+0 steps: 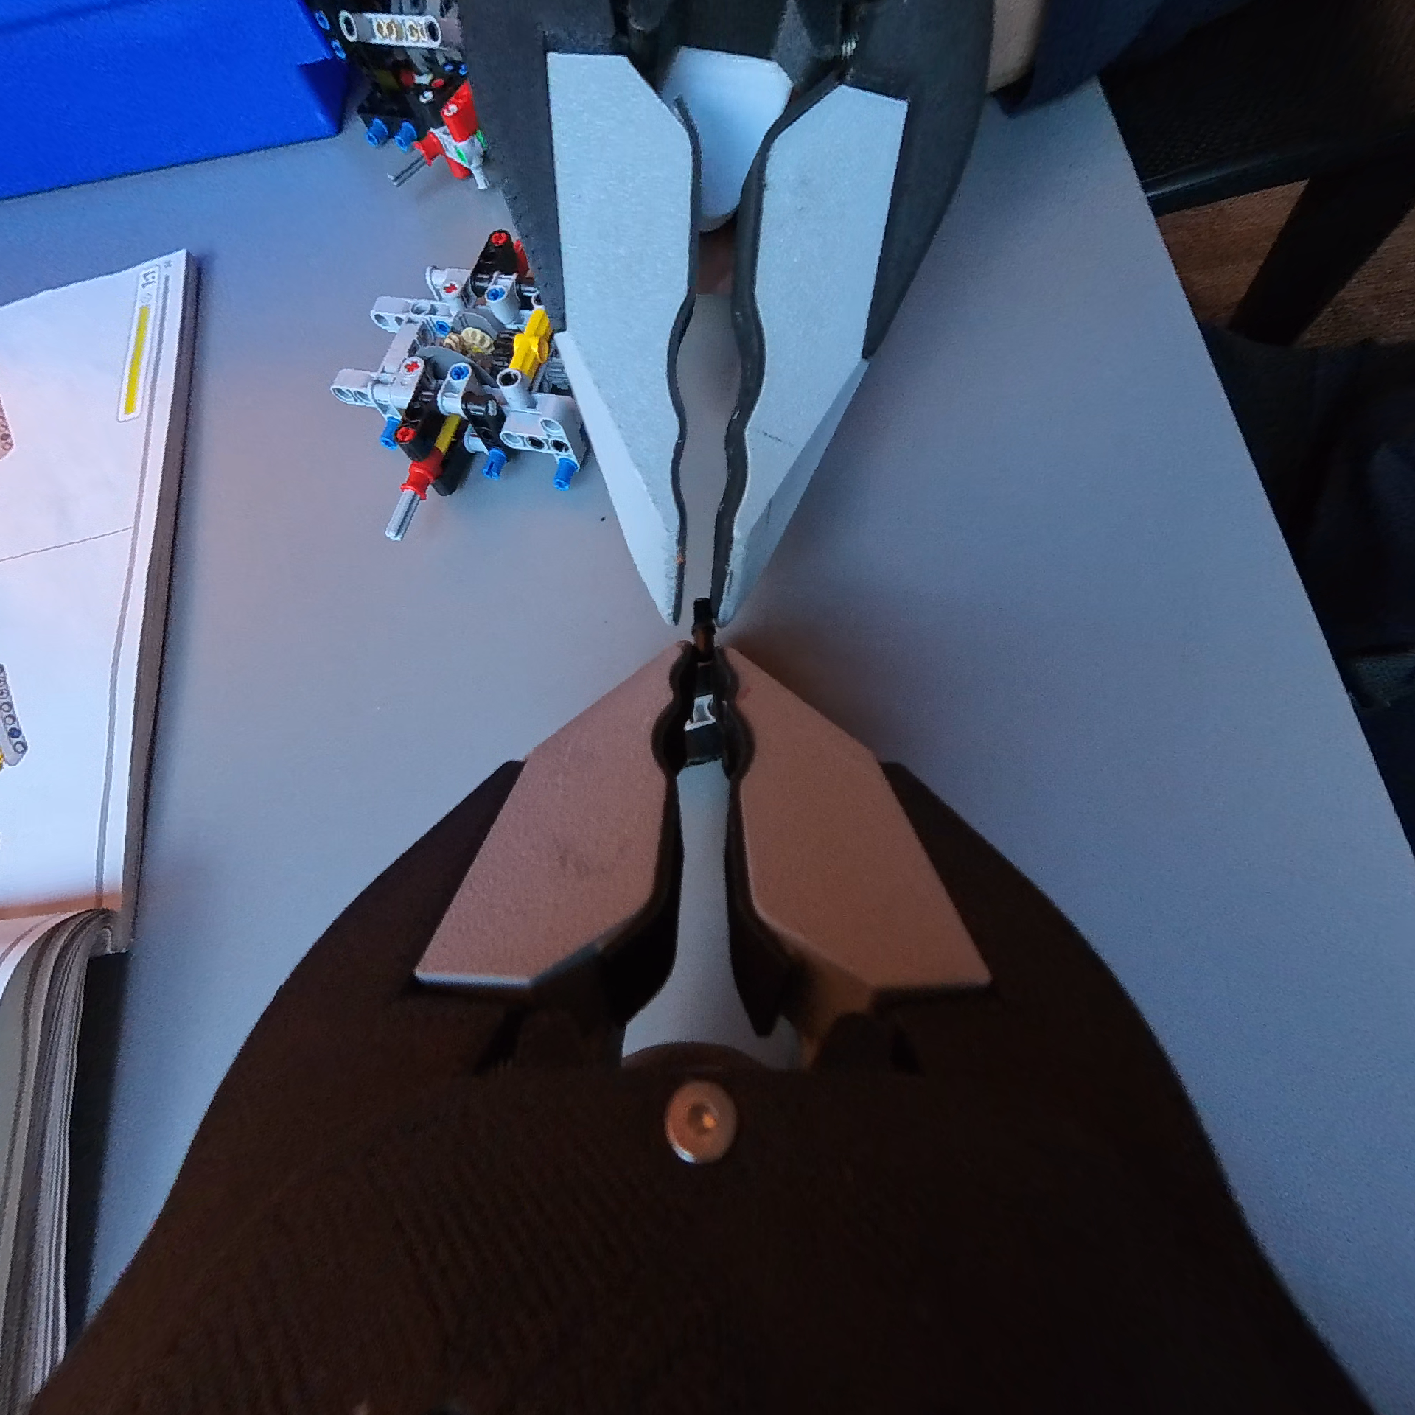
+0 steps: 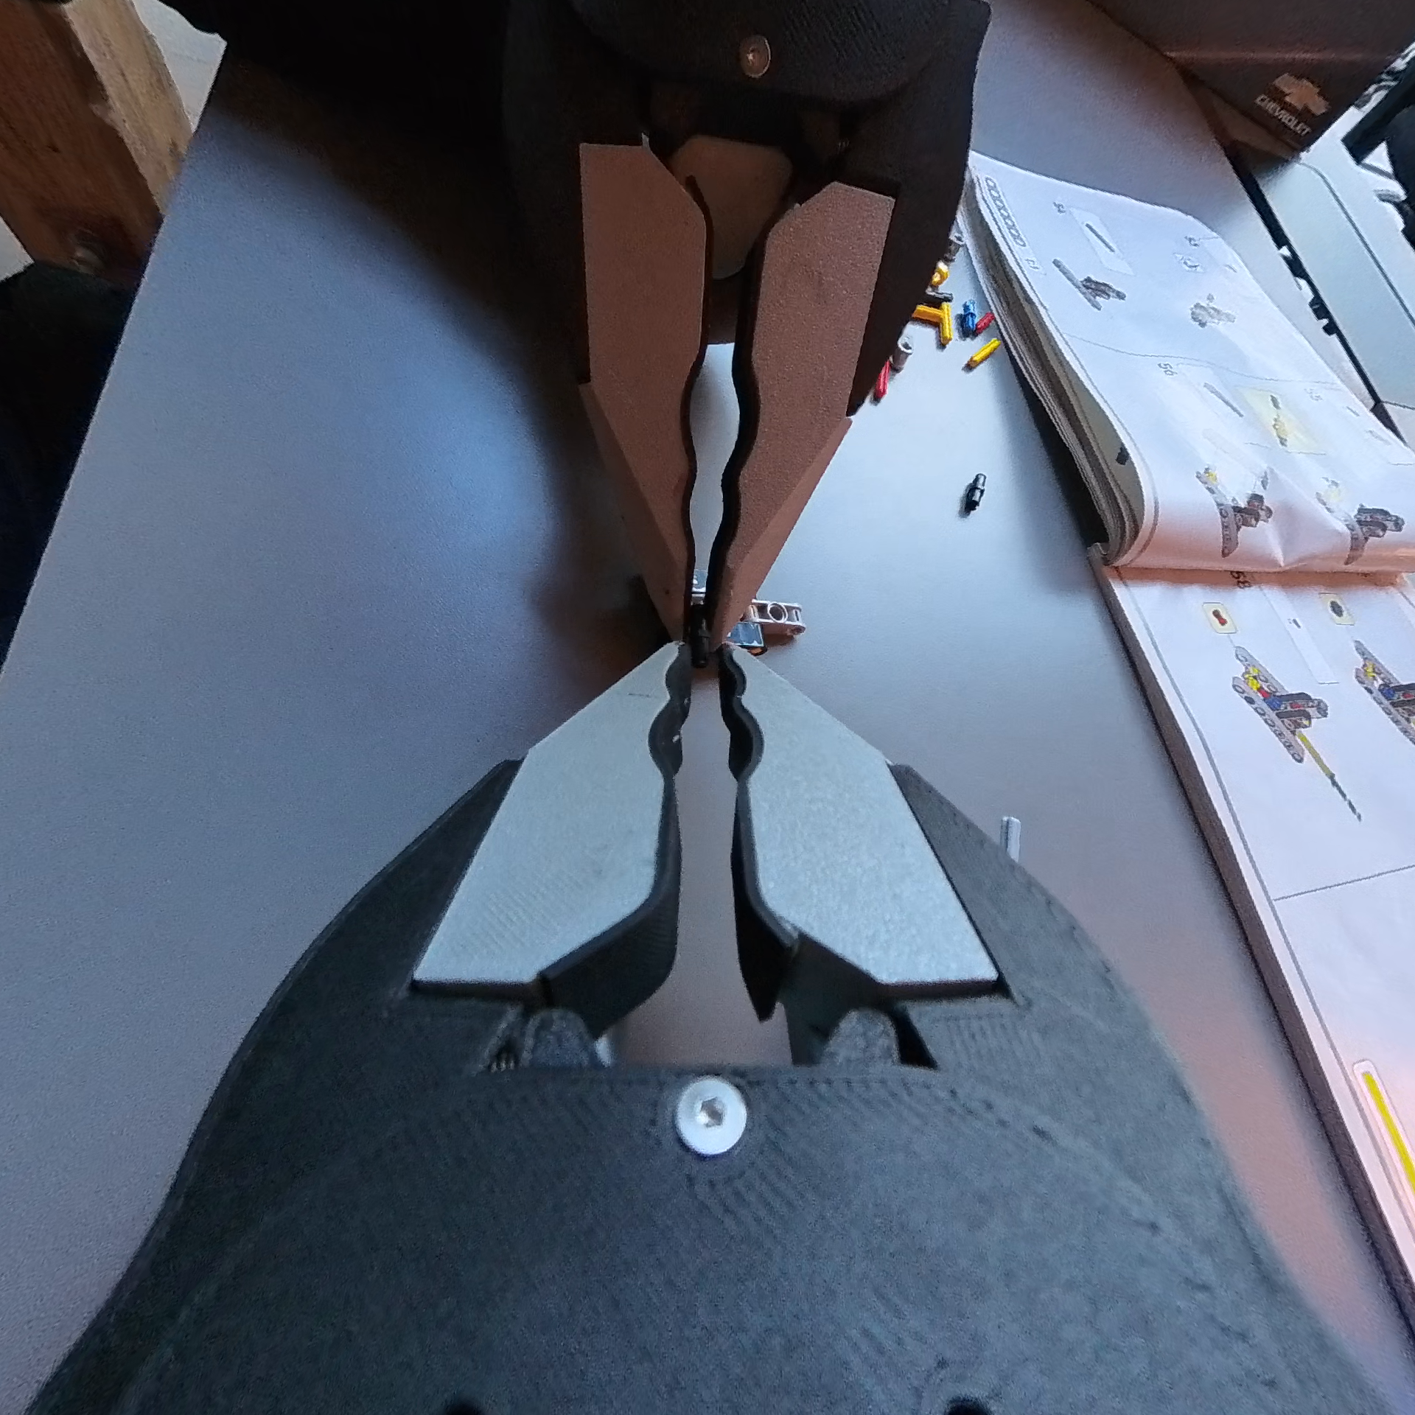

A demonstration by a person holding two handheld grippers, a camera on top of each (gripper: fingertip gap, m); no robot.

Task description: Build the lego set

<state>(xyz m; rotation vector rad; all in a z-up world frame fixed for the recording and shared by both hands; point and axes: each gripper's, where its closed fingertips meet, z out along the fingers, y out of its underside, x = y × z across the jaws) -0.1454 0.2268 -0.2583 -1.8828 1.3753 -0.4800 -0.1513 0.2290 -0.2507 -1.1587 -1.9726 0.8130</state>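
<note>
Two grippers tip to tip; left gripper (image 1: 700, 651) clamps black pin (image 1: 701, 624); right gripper (image 2: 700, 651) open.

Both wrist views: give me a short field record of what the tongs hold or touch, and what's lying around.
left tongs: brown-faced fingers shut on a small black piece with a black pin sticking out of the tips
right tongs: grey-faced fingers slightly apart, tip to tip with the left ones, pin end between them; contact unclear
surface: grey table
left of tongs: grey brick assembly, open instruction booklet, blue box
also on table: loose black pin, small coloured pins
</note>
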